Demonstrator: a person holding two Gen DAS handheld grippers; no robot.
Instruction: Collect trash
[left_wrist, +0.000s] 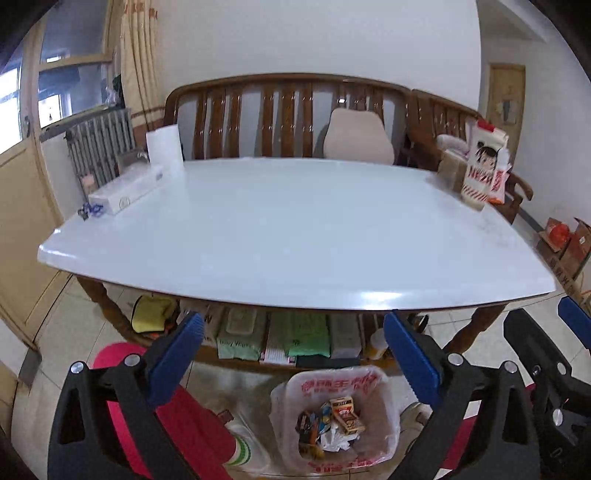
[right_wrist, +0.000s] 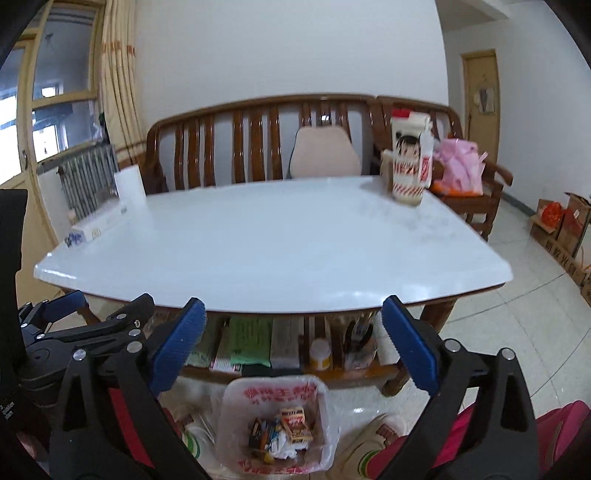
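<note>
A trash bin lined with a white plastic bag (left_wrist: 373, 391) stands on the floor in front of the table; it also shows in the right wrist view (right_wrist: 236, 402). It holds trash (left_wrist: 332, 424): small boxes, wrappers and crumpled paper (right_wrist: 282, 432). My left gripper (left_wrist: 291, 350) is open and empty, held above the bin at the table's near edge. My right gripper (right_wrist: 293, 332) is open and empty too, beside the left one, whose black frame shows at the left of the right wrist view (right_wrist: 55, 332). The right gripper shows at the right of the left wrist view (left_wrist: 546, 354).
The white table (left_wrist: 280, 236) carries a long white box (left_wrist: 125, 192), a white roll (left_wrist: 164, 147) and a cartoon-printed bag (left_wrist: 484, 162). A wooden bench (left_wrist: 273, 118) stands behind. A shelf under the table holds packets (left_wrist: 295, 336). Cardboard boxes (right_wrist: 561, 225) stand at right.
</note>
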